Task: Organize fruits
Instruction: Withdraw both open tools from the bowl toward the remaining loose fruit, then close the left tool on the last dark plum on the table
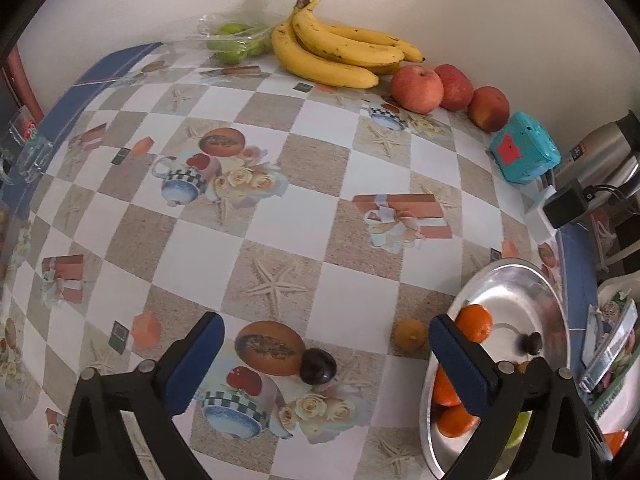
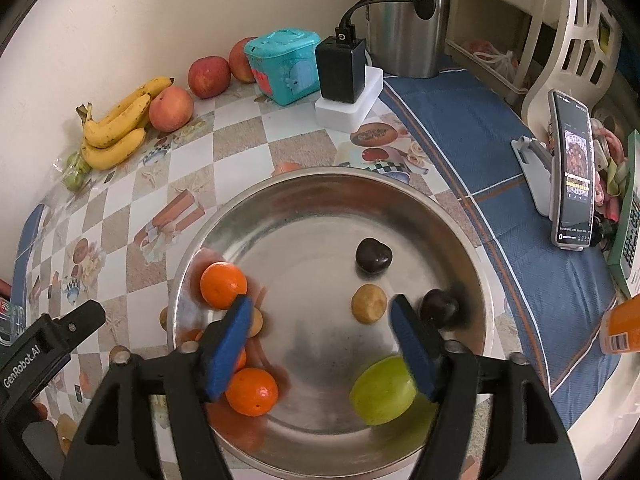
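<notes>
- Steel bowl [image 2: 400, 200] sits at the table's [image 1: 280, 128] right edge and acts as the collecting point: oranges [image 2: 223, 285], a green fruit [image 2: 382, 390], dark plums [image 2: 373, 255] and a small tan fruit [image 2: 369, 303] already lie inside.
- Right tongs [image 2: 320, 346] hang spread and empty over the bowl, probably just above the drop spot.
- Left tongs [image 1: 326, 354] are spread too, framing a loose dark plum [image 1: 318, 366] on the table, likely the next pick.
- Bananas [image 1: 340, 50] and apples [image 1: 416, 88] line the wall, well apart.
</notes>
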Demonstrator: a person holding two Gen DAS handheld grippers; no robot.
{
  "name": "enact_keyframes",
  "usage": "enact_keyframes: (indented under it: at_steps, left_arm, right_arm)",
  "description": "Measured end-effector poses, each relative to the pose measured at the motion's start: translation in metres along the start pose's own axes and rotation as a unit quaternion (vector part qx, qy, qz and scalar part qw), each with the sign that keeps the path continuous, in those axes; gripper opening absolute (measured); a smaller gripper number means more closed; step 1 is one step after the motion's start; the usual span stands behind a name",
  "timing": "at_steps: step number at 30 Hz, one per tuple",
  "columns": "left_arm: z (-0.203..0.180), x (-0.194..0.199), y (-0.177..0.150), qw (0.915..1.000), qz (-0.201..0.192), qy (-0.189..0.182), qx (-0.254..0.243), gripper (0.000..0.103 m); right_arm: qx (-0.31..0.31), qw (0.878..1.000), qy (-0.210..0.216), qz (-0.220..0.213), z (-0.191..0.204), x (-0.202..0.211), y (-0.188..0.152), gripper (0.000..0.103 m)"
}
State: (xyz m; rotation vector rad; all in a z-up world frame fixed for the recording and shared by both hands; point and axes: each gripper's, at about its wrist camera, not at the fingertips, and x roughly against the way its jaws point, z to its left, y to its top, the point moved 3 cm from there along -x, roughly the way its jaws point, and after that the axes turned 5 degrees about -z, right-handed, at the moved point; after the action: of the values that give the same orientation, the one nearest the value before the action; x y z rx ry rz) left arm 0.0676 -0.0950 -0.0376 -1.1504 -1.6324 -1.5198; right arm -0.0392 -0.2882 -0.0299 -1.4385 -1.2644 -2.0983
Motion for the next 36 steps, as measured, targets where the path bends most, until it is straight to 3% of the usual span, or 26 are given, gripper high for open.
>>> enact_keyframes:
  at_steps: [1,14,23,30,36]
  left_arm:
    - [0.001,0.000,0.000,1.0000,0.000,0.001,0.002,0.103]
    - [0.004,0.001,-0.001,1.0000,-0.003,0.001,0.002,0.103]
    - [0.022,0.005,0.000,0.9999,-0.007,0.001,0.014,0.103]
    - [0.041,-0.010,-0.012,0.9990,0.028,0.006,0.033,0.102]
    - [0.036,-0.024,-0.022,0.9974,0.061,-0.015,0.036,0.088]
  right_arm:
    - [0.001,1.000,0.000,-0.001,0.000,-0.001,0.000,0.097]
    - [0.013,1.000,-0.005,-0.018,0.002,0.002,0.001,0.097]
    - [0.025,0.999,0.019,0.006,0.015,-0.002,-0.003,0.097]
    - [0.046,0.998,0.034,0.018,0.035,-0.002,-0.010,0.097]
    - [0.056,0.998,0.033,0.024,0.040,-0.004,-0.014,0.097]
